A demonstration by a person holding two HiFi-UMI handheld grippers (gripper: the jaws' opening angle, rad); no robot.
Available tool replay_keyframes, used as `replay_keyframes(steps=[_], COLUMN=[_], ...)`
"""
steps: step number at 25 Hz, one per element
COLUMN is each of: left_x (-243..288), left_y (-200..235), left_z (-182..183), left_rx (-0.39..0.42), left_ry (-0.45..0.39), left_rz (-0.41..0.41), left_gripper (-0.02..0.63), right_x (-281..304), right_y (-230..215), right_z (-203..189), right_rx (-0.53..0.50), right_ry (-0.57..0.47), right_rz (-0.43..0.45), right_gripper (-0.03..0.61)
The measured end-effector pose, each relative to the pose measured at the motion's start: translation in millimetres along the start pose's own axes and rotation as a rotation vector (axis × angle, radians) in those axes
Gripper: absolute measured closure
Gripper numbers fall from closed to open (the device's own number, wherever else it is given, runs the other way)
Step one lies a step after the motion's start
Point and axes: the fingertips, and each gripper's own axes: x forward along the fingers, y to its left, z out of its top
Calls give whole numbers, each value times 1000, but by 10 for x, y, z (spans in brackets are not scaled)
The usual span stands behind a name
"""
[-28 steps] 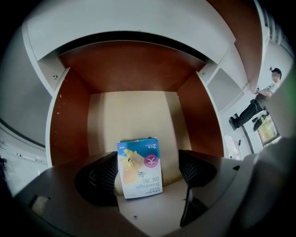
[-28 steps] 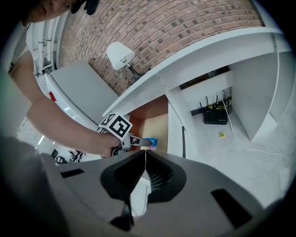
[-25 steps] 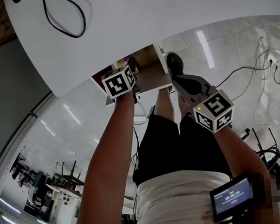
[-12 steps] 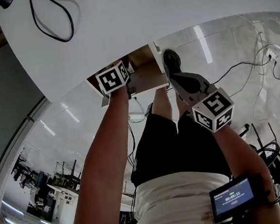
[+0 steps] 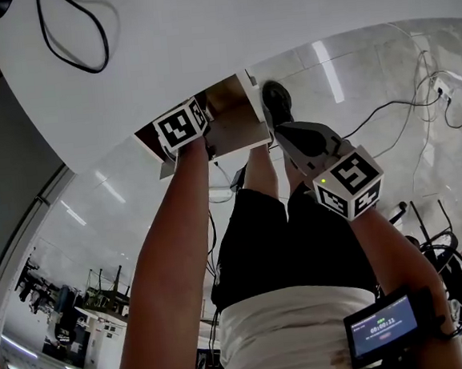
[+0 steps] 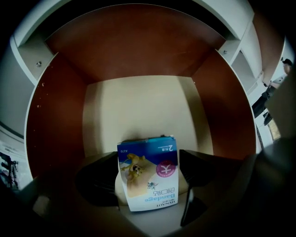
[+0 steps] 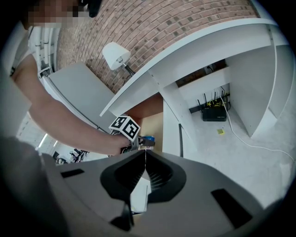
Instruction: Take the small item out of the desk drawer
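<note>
My left gripper (image 6: 149, 163) reaches into the open desk drawer (image 6: 138, 104) and is shut on a small blue-and-white bandage box (image 6: 148, 180), which stands upright between its jaws. Whether the box still touches the cream drawer floor I cannot tell. In the head view only that gripper's marker cube (image 5: 179, 125) shows, at the drawer's (image 5: 242, 130) left side. In the right gripper view the cube (image 7: 125, 127) and the blue box (image 7: 148, 138) sit at the drawer mouth. My right gripper (image 7: 144, 154) hangs outside the drawer, shut and empty; in the head view it is right of the drawer (image 5: 281, 131).
The white desk top (image 5: 226, 35) spans above the drawer, with a black cable (image 5: 74, 41) on it. A person's legs and black shoe (image 5: 276, 99) stand below the drawer. Cables (image 5: 416, 99) trail over the tiled floor at right. A router (image 7: 213, 113) sits under the desk.
The left gripper's cube has shifted a little left and up along the drawer mouth. The right gripper has barely moved. The head view has drifted slightly.
</note>
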Motion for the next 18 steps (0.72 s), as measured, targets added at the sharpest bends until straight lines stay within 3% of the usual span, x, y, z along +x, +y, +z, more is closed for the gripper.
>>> replay_keyframes(steps=[18], left_x=[-154], left_y=[-26], left_z=[-30], left_rx=[0], left_ry=[-13], left_rz=[-28], left_gripper=[232], right_x=[48], right_y=[91], right_z=[5], right_rx=[-27], right_ry=[11], right_rz=[20], right_gripper=[572])
